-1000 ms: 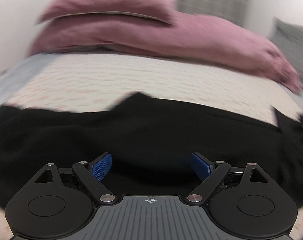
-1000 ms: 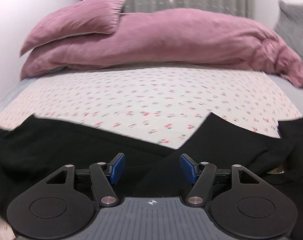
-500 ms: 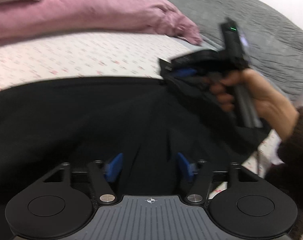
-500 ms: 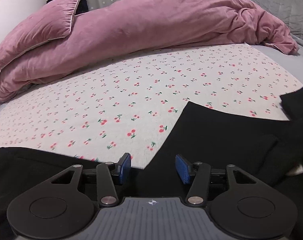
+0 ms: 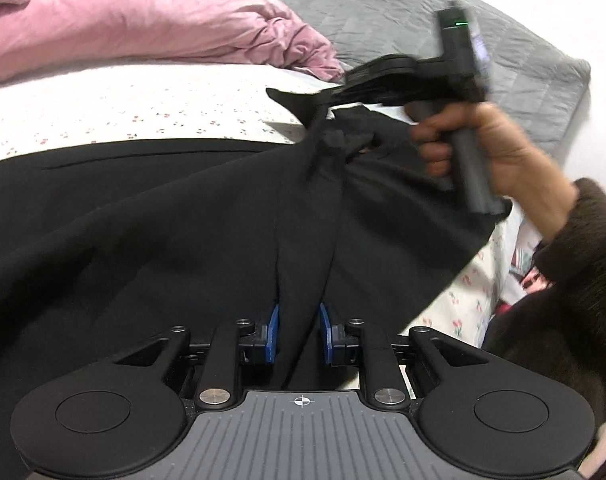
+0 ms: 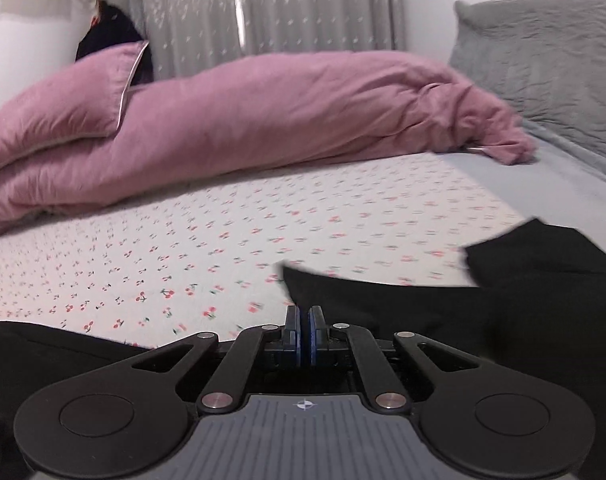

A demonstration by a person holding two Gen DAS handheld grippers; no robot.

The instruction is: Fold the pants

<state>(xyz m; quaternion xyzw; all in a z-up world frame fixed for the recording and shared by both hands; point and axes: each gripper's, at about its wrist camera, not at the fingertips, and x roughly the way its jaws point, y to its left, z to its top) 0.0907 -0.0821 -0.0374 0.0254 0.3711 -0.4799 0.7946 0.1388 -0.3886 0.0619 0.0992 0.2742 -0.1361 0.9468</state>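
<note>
A: We start with the white cherry-print bed sheet (image 6: 183,272), which fills the middle of the right wrist view, and the long crumpled pink duvet (image 6: 295,120) lying across it in the upper half, a pink velvet pillow (image 6: 63,112) on top at the upper left.

B: And we see the grey quilted cover (image 5: 423,24) at the upper right of the left wrist view. Then the black fabric pants (image 5: 163,220), spread over the sheet across the centre and lower left there.

A: Yes, and one end of them is lifted toward the upper right, bunched under the right gripper (image 5: 335,98), which our right hand (image 5: 475,144) holds by its handle.

B: In its own view the right gripper (image 6: 303,332) has its blue pads pressed together on a black edge of the pants.

A: Our left gripper (image 5: 298,334), bottom centre, has its blue pads (image 5: 272,332) narrowed onto a fold of the pants that runs between them, clenched on it.
</note>
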